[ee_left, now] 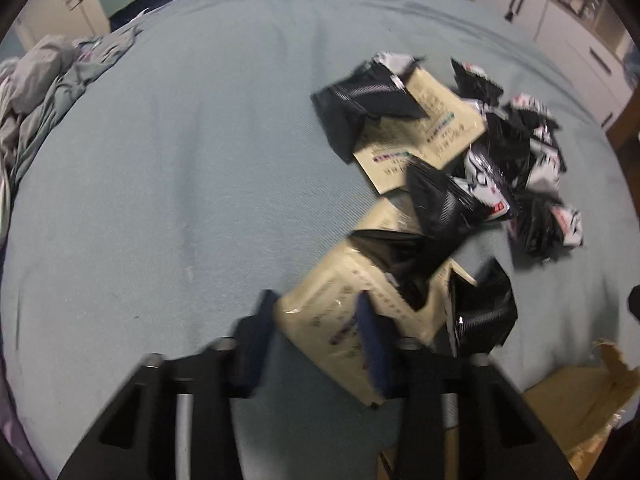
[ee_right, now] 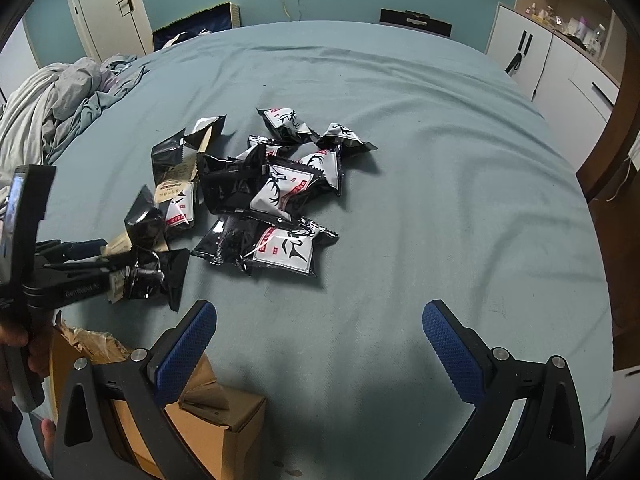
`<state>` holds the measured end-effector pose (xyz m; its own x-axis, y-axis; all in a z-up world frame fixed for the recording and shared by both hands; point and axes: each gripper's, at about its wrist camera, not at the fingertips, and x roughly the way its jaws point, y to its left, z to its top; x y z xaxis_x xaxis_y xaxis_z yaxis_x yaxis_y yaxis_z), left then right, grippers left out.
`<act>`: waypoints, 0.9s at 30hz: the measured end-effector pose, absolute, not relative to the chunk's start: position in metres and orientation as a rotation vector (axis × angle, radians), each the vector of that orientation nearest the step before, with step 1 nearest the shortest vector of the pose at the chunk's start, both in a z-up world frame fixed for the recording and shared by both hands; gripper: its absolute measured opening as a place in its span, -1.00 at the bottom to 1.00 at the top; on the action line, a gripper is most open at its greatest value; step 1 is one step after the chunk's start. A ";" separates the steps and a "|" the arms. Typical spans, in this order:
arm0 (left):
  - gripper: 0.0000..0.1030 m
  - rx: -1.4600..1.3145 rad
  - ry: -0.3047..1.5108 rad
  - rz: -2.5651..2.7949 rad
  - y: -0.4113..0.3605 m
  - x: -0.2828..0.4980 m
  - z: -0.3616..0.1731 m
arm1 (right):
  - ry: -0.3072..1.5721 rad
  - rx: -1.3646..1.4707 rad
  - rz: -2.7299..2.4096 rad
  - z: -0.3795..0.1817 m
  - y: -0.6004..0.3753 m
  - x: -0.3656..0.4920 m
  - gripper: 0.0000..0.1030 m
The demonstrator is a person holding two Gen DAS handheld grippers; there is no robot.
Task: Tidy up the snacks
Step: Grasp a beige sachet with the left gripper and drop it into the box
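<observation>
Blue-green bed (ee_right: 400, 160) fills both views, w/ snack packets (ee_right: 280, 192) heaped at centre-left of the right wrist frame, black and white-labelled ones mixed w/ beige ones. Left gripper (ee_left: 320, 332) sits lower centre of its own view, jaws narrowed around a beige packet (ee_left: 320, 320) at the near end of the heap; right pad lies on the packet, left pad at its edge, blurred. Right gripper (ee_right: 320, 344) hangs over bare sheet at the lower part of its frame, jaws wide apart, nothing between. Cardboard box (ee_right: 208, 420) at lower left, crumpled bedding (ee_right: 52, 108) at upper left, white cabinets (ee_right: 560, 68) upper right.
</observation>
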<state>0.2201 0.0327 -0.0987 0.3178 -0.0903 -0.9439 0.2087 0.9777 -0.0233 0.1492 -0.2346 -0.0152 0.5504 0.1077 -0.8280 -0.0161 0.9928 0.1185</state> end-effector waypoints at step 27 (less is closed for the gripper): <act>-1.00 -0.040 0.835 -0.363 0.036 0.066 0.089 | 1.033 0.242 0.158 -0.033 -0.246 0.198 1.00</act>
<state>0.0659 0.0360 0.0889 0.6133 -0.3306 -0.7174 0.2994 0.9377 -0.1762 0.1985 -0.2457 -0.0325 0.5040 0.2427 -0.8289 -0.0156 0.9621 0.2722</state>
